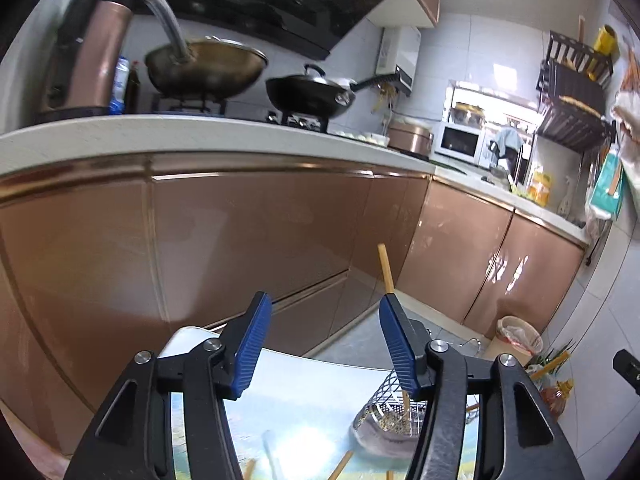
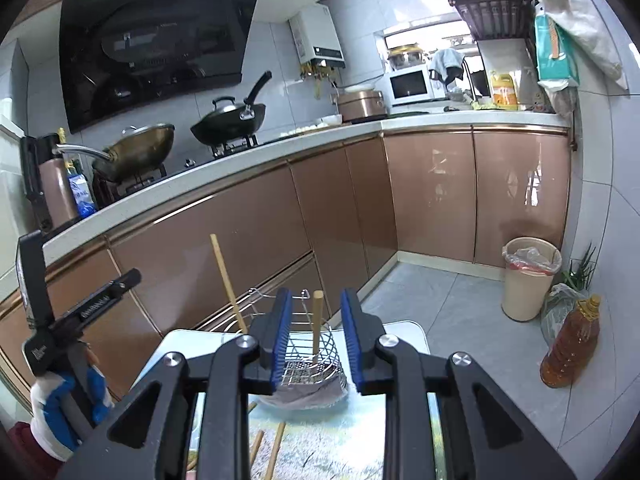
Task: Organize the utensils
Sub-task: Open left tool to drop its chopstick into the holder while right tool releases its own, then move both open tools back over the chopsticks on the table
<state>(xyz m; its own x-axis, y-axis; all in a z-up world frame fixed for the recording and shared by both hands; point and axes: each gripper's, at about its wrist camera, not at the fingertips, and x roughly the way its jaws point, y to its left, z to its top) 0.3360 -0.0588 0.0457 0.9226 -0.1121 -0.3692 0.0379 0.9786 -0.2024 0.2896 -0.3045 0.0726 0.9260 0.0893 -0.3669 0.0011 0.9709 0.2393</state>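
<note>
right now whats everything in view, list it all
wire utensil basket: one, silver, on the small table
chopsticks in basket: two, tan, standing upright
chopsticks on table: a few, tan, lying near the front edge
table: one, white rim with printed top, by the cabinets
woks: two, one brass and one black, on the stove
microwave: one, white, far counter
bin: one, cream, floor corner
oil bottle: one, amber, floor
left gripper: black with blue pads, open, empty
right gripper: same colours, open, empty
</note>
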